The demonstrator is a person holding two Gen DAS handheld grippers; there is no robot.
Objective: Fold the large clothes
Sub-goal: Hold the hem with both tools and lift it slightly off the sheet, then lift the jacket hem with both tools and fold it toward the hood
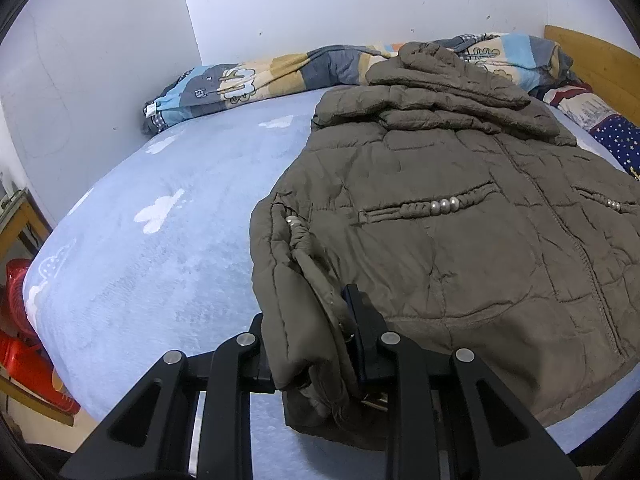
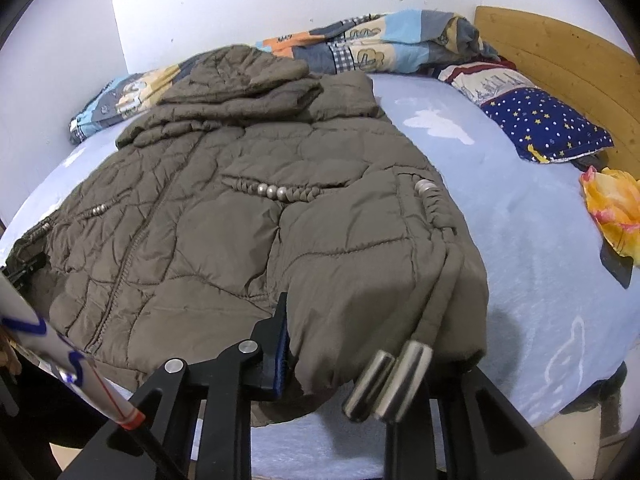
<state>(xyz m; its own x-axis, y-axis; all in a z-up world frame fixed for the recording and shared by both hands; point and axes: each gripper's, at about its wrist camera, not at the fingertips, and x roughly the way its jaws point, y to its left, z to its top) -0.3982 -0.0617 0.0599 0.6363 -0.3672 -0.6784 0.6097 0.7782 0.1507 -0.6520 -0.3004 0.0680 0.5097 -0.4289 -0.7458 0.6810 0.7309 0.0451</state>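
The left tool [image 1: 316,344] is clamped on the bottom-left corner of the jacket [image 1: 460,220], which lies ahead on the bed [image 1: 140,240], and the right tool [image 2: 352,344] pinches the bottom-right corner, likely to lift the hem evenly for a fold.

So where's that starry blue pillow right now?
In the right wrist view the starry blue pillow lies at the far right of the bed, against the wooden headboard, right of the brown jacket.
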